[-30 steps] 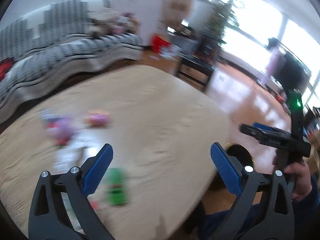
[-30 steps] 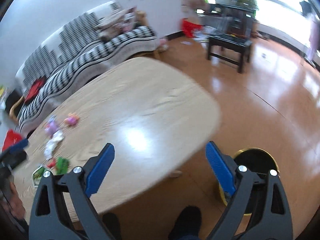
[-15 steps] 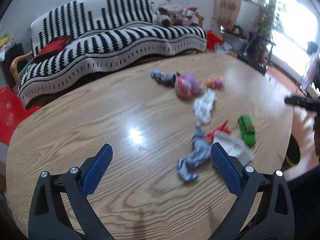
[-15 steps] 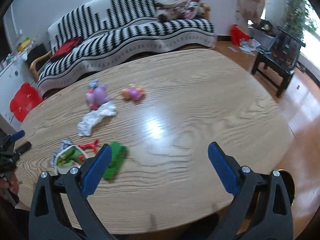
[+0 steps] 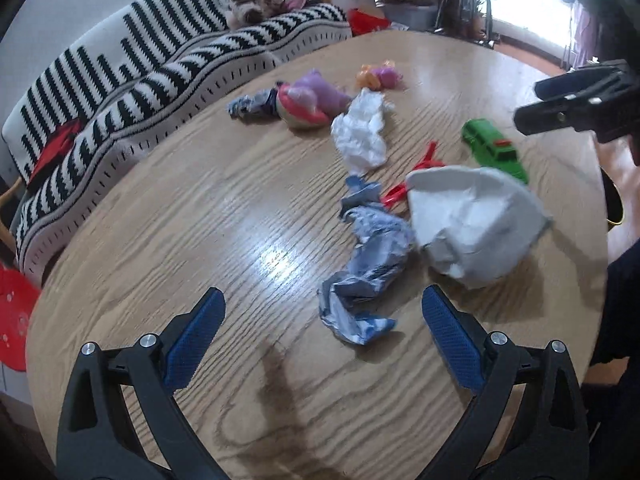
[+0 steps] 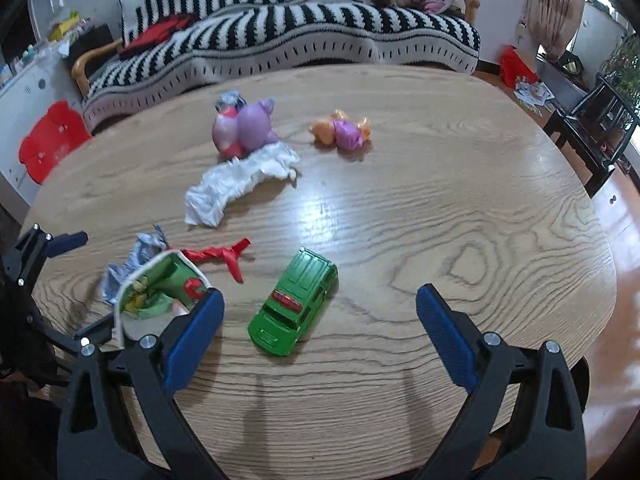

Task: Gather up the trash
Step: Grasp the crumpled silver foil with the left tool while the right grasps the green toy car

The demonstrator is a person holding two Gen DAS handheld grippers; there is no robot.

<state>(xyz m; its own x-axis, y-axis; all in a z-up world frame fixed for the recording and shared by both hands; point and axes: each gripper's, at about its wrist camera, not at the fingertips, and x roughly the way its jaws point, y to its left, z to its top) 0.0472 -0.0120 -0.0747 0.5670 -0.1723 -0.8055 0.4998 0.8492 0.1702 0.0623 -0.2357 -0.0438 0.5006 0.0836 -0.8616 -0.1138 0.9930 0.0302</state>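
A: Where are your two grippers?

B: Your left gripper (image 5: 322, 332) hovers over the near part of the oval wooden tabletop (image 5: 200, 208), its jaws wide apart and empty. Just ahead of its blue pads lies a crumpled blue-grey wrapper (image 5: 370, 268). Your right gripper (image 6: 318, 332) hangs above the tabletop's near edge, jaws likewise spread, holding nothing.

A: And the trash?

B: The wrapper touches a crushed white paper cup (image 5: 472, 224) lying on its side; in the right view its green printed inside (image 6: 158, 288) faces you. Beyond it sit a twisted red strip (image 6: 222, 256) and a crumpled white tissue (image 6: 240, 180). A second blue-grey scrap (image 5: 250, 106) lies farther back, against the purple and pink plush toy (image 5: 310, 100).

A: Anything else there?

B: A green toy car (image 6: 296, 302) stands between your right gripper's pads, and a small orange and pink doll (image 6: 342, 134) lies beyond the tissue. A black-and-white striped sofa (image 6: 280, 36) runs behind the tabletop.
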